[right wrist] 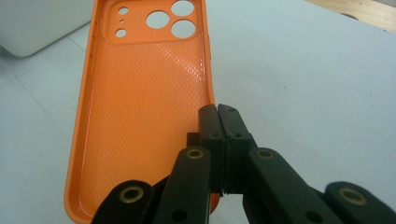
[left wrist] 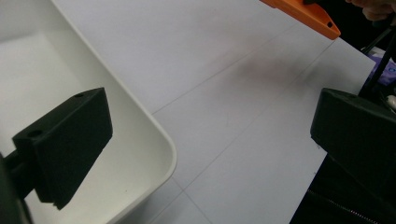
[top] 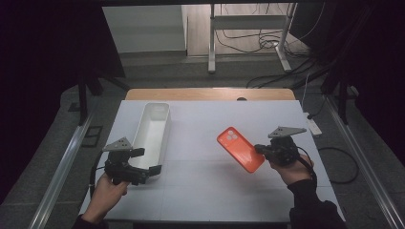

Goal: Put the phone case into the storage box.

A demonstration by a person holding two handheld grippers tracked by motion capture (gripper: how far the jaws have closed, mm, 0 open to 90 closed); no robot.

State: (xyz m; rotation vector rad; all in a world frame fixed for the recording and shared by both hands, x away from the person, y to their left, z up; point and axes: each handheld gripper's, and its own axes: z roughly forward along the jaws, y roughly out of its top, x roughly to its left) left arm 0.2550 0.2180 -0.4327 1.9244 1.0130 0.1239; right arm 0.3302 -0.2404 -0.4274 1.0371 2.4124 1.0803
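The right gripper [top: 261,149], its jaws clamped on one long edge of an orange phone case [top: 240,149], holds it above the bench [top: 200,191], probably bound next for the white bin [top: 152,131], where the left gripper [top: 146,161] waits, jaws wide apart.

Each hand-held gripper, the left hand-held gripper [top: 152,170] and the right hand-held gripper [right wrist: 218,122], is showing a black body topped by a grey three-cornered plate, with a black cable trailing off. Brass-coloured pivot pins are glinting in the right one's black linkage arms; its block-shaped pads are carrying small screw holes. The person is wearing dark sleeves.
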